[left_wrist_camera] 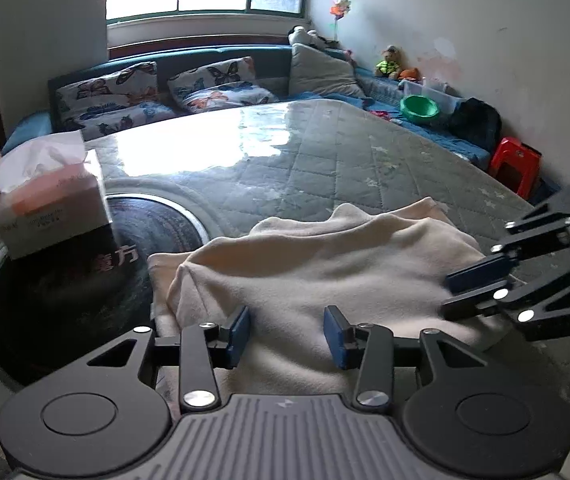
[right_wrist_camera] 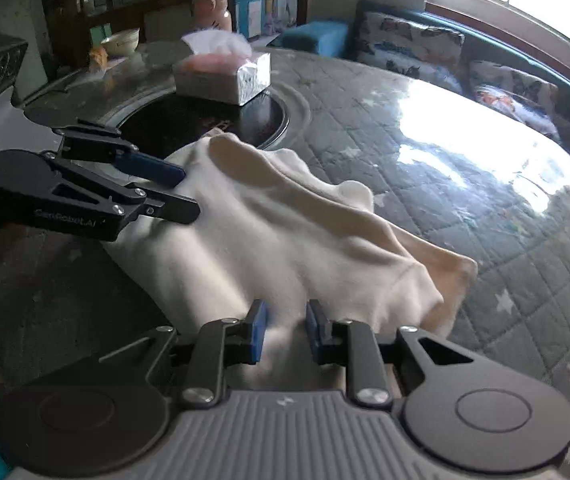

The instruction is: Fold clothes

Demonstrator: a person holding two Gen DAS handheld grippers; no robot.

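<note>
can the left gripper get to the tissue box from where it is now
Probably yes. The left gripper is open over the cream garment, and the tissue box sits up to its left on the dark round plate with nothing between them.

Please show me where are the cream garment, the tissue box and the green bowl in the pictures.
cream garment (left_wrist_camera: 325, 264), left wrist view, on the middle of the bunched cloth.
tissue box (right_wrist_camera: 225, 76), right wrist view, on the box's near side wall.
green bowl (left_wrist_camera: 419, 108), left wrist view, on the bowl's inner hollow.

Garment (left_wrist_camera: 317, 264) on table (left_wrist_camera: 325, 168); tissue box (left_wrist_camera: 51, 204) seemingly left.
</note>
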